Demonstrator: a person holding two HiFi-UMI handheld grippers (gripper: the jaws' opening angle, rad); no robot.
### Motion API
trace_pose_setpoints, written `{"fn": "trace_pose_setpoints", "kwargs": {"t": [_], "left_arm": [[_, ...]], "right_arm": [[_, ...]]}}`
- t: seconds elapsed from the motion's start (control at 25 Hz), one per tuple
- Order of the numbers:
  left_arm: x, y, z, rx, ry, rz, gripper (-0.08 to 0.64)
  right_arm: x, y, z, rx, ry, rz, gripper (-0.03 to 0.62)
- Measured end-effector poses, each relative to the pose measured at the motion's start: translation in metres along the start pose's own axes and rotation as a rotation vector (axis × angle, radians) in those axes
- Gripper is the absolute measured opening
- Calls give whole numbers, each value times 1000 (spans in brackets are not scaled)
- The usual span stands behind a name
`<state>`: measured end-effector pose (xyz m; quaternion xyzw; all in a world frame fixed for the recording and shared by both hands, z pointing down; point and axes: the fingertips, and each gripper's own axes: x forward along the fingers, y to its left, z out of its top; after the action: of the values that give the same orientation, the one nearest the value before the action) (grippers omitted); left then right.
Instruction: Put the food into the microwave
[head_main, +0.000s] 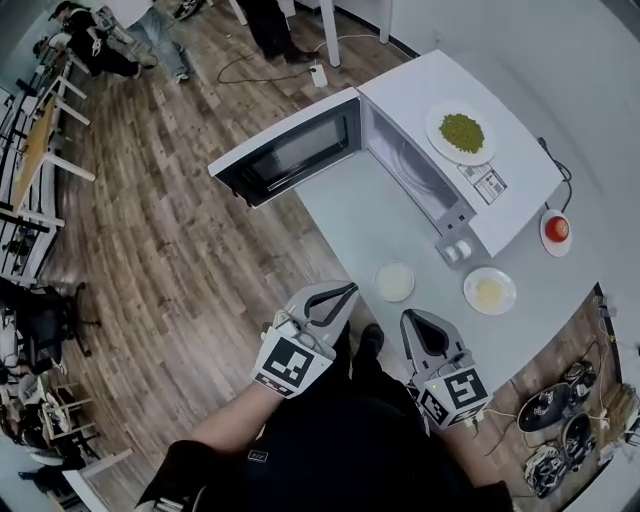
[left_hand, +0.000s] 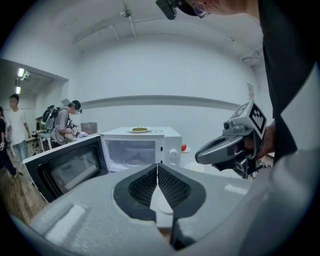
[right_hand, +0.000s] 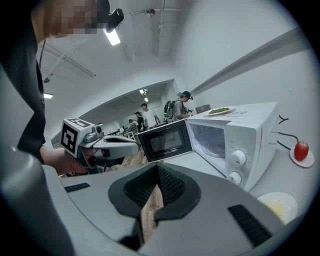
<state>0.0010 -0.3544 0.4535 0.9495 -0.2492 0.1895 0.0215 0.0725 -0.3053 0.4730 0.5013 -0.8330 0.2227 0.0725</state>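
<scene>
The left gripper (left_hand: 157, 169) is holding its two ribbed pads pressed together, tip against tip, and nothing is sitting between them. The right gripper (right_hand: 158, 170) is doing the same: its jaws are meeting at the tips and gripping nothing. Both are hovering side by side at the near edge of the table (head_main: 370, 215), slightly apart from each other, and both are pointing toward the microwave (head_main: 500, 215).

Just ahead of the two grippers, a small white dish (head_main: 395, 281) is resting on the table, roughly between their lines of aim. To its right, a second dish (head_main: 490, 291) is holding something pale yellow, near the right gripper but not touching it.

Beyond those dishes the microwave is standing with its door (head_main: 290, 155) swung fully open to the left, so the cavity is facing the person; the left gripper view is showing a glass turntable (left_hand: 132, 161) inside with nothing on it. Two round knobs (head_main: 456, 251) are showing on the control panel at the near corner.

The plate of green food (head_main: 461, 133) is lying on top of the microwave, well apart from both grippers and outside the cavity. To the right of the microwave, a red round fruit (head_main: 558, 228) is sitting on a saucer. People are standing in the background on the wooden floor (head_main: 180, 250).
</scene>
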Motion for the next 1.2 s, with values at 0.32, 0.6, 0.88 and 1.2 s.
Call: {"fn": "trace_pose_setpoints", "kwargs": {"t": [0.32, 0.6, 0.88, 1.2], "left_arm": [[26, -7, -41, 186, 137, -139, 11], [70, -30, -95, 351, 293, -283, 14], [97, -61, -141, 545, 419, -412, 121], [117, -83, -192, 858, 561, -506, 141]], "right_arm": [[8, -11, -24, 66, -2, -63, 14], [12, -30, -65, 138, 18, -95, 14], [12, -46, -93, 209, 21, -115, 14], [2, -59, -113, 264, 18, -138, 14]]}}
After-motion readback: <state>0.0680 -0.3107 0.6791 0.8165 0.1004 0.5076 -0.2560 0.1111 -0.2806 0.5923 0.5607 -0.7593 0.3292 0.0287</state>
